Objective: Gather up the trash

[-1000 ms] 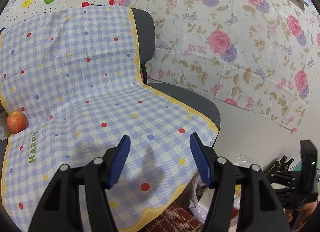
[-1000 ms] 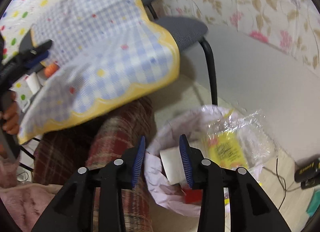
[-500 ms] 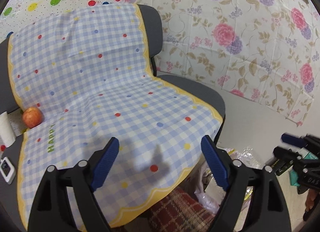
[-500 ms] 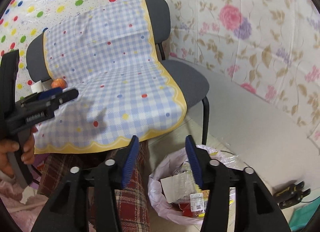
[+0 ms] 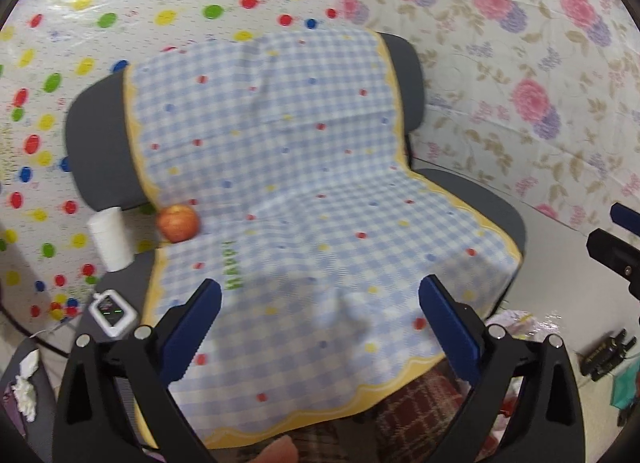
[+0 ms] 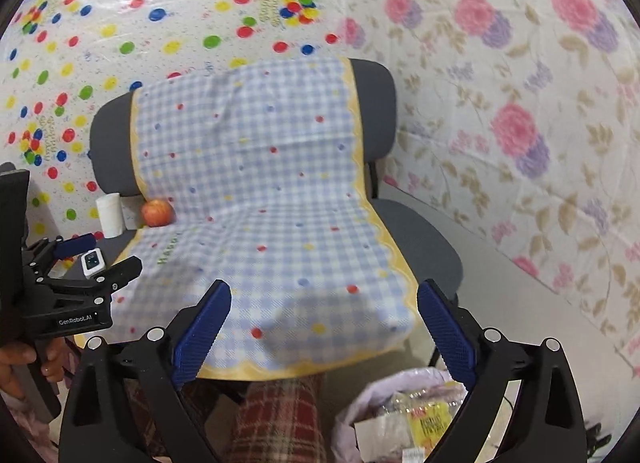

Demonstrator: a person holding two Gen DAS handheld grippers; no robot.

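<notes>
Trash left to gather looks scarce from these two views: the likeliest piece is the crumpled white tissue [image 5: 25, 391] at about 8 o'clock in the left wrist view, low by the chair's edge and partly cut off by the lens rim. It is apart from the left gripper [image 5: 320, 327], whose jaws stand wide and hold nothing. The right gripper [image 6: 323, 323] is likewise spread wide and empty, hanging above the pale plastic trash bag [image 6: 360, 403] at about 5 o'clock, where a yellow-printed wrapper [image 6: 430, 425] and a white paper scrap [image 6: 374, 439] already lie.

On the grey padded chair [image 5: 100, 143], draped with a blue-and-white checked cloth with coloured dots and a yellow scalloped border [image 5: 304, 199], sit a red-orange apple [image 5: 178, 222] and, just beside it at 9 o'clock, a white paper roll [image 5: 110, 239]. A small white device with a lit screen [image 5: 112, 313] lies nearer the camera. None of these reads clearly as trash.

The tissue, I judge, is featherlight, soft and easily squashed, not slippery and not breakable. A pinch across the thickest part of the wad should hold; a grip on a loose corner may tear it or let it trail. The roll would be light and crushable, best taken across its middle. The apple is firm, round and smooth, so it could roll from a shallow grip.
</notes>
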